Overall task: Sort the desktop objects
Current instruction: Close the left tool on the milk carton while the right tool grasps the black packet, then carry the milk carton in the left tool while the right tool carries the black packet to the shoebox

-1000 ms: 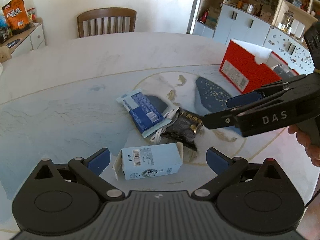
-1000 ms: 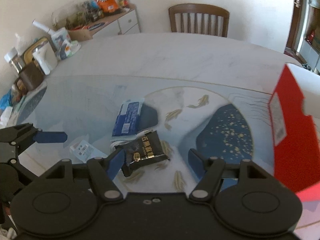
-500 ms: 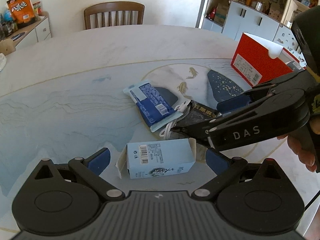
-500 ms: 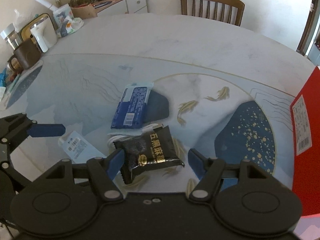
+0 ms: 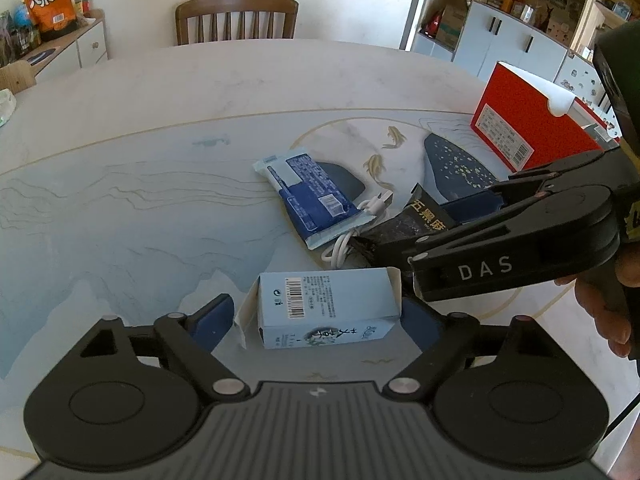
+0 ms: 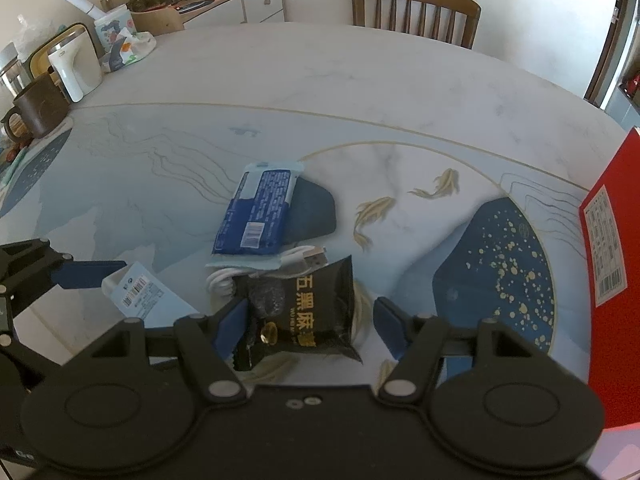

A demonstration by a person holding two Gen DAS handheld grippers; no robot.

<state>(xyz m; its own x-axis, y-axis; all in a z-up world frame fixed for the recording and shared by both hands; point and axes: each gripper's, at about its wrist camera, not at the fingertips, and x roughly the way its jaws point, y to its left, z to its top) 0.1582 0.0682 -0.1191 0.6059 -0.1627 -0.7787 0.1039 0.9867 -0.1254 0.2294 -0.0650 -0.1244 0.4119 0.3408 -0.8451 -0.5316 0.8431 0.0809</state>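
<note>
A light blue carton (image 5: 328,308) lies on its side on the painted table, between the fingers of my left gripper (image 5: 320,318). The jaws are closing and the blue pads stand right at the carton's ends. My right gripper (image 6: 310,326) straddles a black snack packet (image 6: 304,312). Its jaws are closing too. The left pad is at the packet's edge and the right pad stands a little off it. From the left wrist view the right gripper (image 5: 420,224) reaches in from the right over the packet (image 5: 424,216). One left finger (image 6: 88,274) meets the carton (image 6: 140,296).
A blue wipes pack (image 5: 312,200) and a coiled white USB cable (image 5: 352,236) lie just beyond the packet. A red box (image 5: 528,132) stands at the right. A brown mug (image 6: 36,108) and white jug (image 6: 76,68) sit at the far left, a chair (image 6: 416,8) behind.
My left jaws have narrowed around the carton. The right gripper has come down and nearer, so the black packet now sits between its fingers, which have closed slightly.
</note>
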